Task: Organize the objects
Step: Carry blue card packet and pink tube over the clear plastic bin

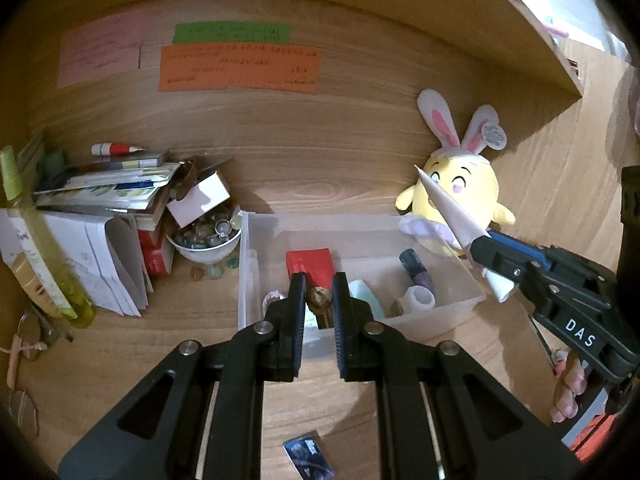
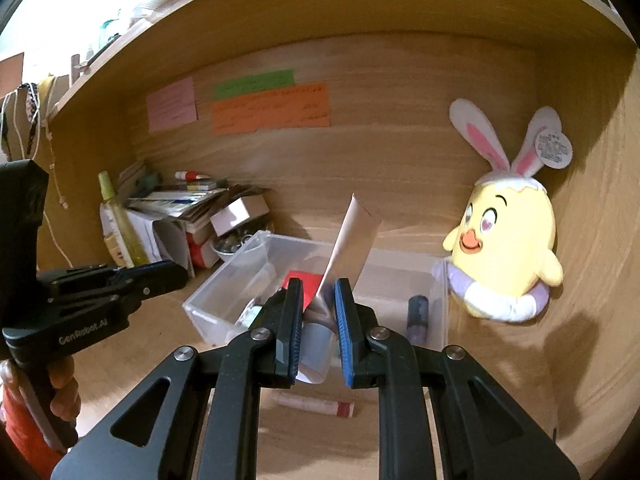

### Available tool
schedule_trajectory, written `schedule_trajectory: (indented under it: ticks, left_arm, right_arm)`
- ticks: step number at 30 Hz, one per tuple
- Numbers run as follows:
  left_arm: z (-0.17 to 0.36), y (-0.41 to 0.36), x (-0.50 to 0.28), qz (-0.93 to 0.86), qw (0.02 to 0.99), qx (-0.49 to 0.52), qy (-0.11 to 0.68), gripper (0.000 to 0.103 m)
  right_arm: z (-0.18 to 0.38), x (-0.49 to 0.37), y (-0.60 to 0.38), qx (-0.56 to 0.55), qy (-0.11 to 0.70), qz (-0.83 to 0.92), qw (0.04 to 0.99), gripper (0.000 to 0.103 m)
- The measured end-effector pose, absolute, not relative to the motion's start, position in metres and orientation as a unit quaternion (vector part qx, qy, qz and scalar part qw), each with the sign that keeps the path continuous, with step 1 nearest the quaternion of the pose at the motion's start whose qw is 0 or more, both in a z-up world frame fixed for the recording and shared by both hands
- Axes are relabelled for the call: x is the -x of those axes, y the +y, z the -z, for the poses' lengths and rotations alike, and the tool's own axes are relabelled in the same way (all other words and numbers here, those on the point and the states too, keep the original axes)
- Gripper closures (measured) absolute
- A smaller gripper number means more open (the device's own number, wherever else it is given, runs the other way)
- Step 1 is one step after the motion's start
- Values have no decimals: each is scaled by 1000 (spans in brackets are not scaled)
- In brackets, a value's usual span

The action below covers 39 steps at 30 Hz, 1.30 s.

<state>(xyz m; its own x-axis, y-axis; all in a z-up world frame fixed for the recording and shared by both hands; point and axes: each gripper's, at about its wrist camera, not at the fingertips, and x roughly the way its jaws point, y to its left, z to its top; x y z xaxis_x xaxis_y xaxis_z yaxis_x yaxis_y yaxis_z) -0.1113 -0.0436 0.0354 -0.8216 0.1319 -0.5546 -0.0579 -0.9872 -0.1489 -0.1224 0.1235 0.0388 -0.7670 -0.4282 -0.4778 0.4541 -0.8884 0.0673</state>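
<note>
A clear plastic bin [image 1: 320,220] stands on the wooden desk under a shelf. It holds a red box [image 1: 310,262], a dark purple tube [image 1: 416,272], a white roll [image 1: 420,300] and other small items. My right gripper [image 2: 318,292] is shut on a white squeeze tube [image 2: 352,240], flat end up, above the bin [image 2: 224,280]. From the left wrist view that right gripper [image 1: 480,248] and tube [image 1: 448,208] hang over the bin's right end. My left gripper [image 1: 320,300] is shut in front of the bin. A gold-brown item [image 1: 318,298] shows between its fingertips; I cannot tell whether it is pinched.
A yellow plush chick [image 2: 508,256] with rabbit ears leans on the back wall right of the bin. To the left are a bowl of glass beads [image 1: 204,236], stacked books and papers [image 1: 112,192] and a yellow-green bottle [image 1: 44,248]. On the desk nearer me lie a card [image 1: 308,458] and a pink stick [image 2: 316,404].
</note>
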Motion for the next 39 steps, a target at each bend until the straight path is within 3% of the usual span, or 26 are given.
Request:
schedule_trajectory:
  ticks: [39]
  left_arm:
    - [24, -44, 184, -922, 36, 380, -62, 91]
  right_arm:
    - [32, 208, 97, -350, 77, 908, 216, 92]
